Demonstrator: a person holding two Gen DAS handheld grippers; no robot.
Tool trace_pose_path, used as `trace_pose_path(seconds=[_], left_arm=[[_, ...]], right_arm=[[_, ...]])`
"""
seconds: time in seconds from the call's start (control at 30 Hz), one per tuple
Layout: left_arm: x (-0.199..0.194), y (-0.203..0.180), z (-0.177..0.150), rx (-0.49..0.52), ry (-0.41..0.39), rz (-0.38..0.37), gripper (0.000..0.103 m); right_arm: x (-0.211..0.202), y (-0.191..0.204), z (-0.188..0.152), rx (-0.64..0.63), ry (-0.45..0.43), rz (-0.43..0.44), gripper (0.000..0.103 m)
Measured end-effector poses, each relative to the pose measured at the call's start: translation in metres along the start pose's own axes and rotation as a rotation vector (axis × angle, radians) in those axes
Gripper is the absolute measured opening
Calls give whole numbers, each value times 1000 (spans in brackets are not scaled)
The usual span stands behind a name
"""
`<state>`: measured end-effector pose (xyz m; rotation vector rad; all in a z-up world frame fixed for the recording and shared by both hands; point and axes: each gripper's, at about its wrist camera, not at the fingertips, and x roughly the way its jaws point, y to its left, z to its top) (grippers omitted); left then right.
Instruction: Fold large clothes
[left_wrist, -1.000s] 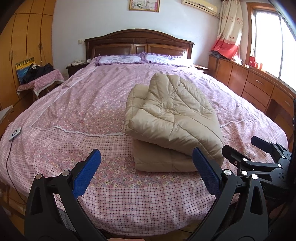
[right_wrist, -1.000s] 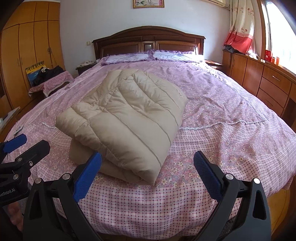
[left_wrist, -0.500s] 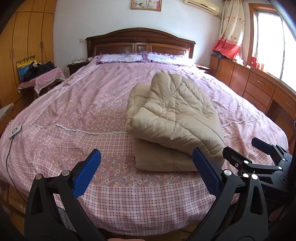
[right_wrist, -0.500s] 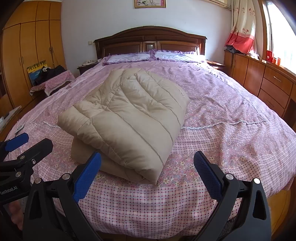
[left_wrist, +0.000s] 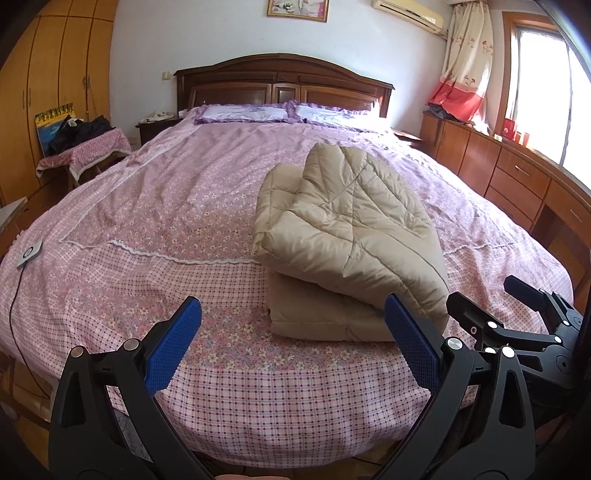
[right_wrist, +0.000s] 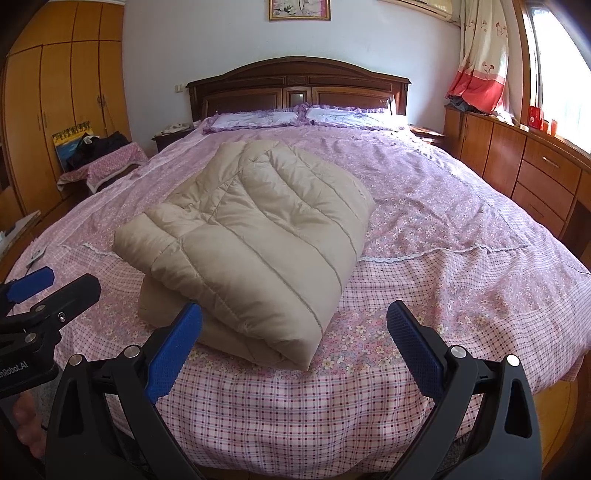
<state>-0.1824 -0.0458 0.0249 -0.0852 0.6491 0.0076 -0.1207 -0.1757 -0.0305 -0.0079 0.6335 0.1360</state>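
One beige quilted padded garment (left_wrist: 347, 236) lies folded in a thick stack on the pink floral and checked bedspread (left_wrist: 155, 236), in the half of the bed nearest the foot, a little short of the foot edge. It touches neither gripper. Two purple-frilled pillows (left_wrist: 243, 112) lie side by side against the dark wooden headboard (left_wrist: 284, 77).

Two grippers are in view. The left gripper (left_wrist: 291, 339) is held off the foot of the bed, its blue-padded fingers (left_wrist: 173, 345) spread wide with nothing between them. The right gripper (right_wrist: 293, 341) is held likewise, fingers (right_wrist: 413, 349) wide apart and empty. Each appears in the other's view at the frame edge, the two close side by side.

The left wrist view alone shows the small white controller on a black cord (left_wrist: 29, 254) in full near the bed's left edge, and the wall air conditioner (left_wrist: 406, 14). In that view the garment sits to the right of centre; in the right wrist view it sits left of centre, its folded edge just beyond the left fingertip.

Bare bedspread surrounds the garment on all sides, widest toward the pillows and to the left. A cloth-covered side table (right_wrist: 107, 162) flanks the bed on the left, a wooden drawer unit (right_wrist: 535, 173) on the right.
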Motion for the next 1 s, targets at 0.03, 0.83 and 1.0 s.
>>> trace_pose_path(seconds=[0.03, 0.83, 1.0], left_arm=[[1, 0, 0, 2, 2, -2, 98], [9, 0, -3, -3, 19, 46, 98], [12, 5, -3, -19, 28, 61, 98]], right_arm=[[0, 0, 0, 0, 1, 0, 96], [12, 1, -4, -8, 34, 6, 97], [13, 0, -4, -5, 38, 6, 97]])
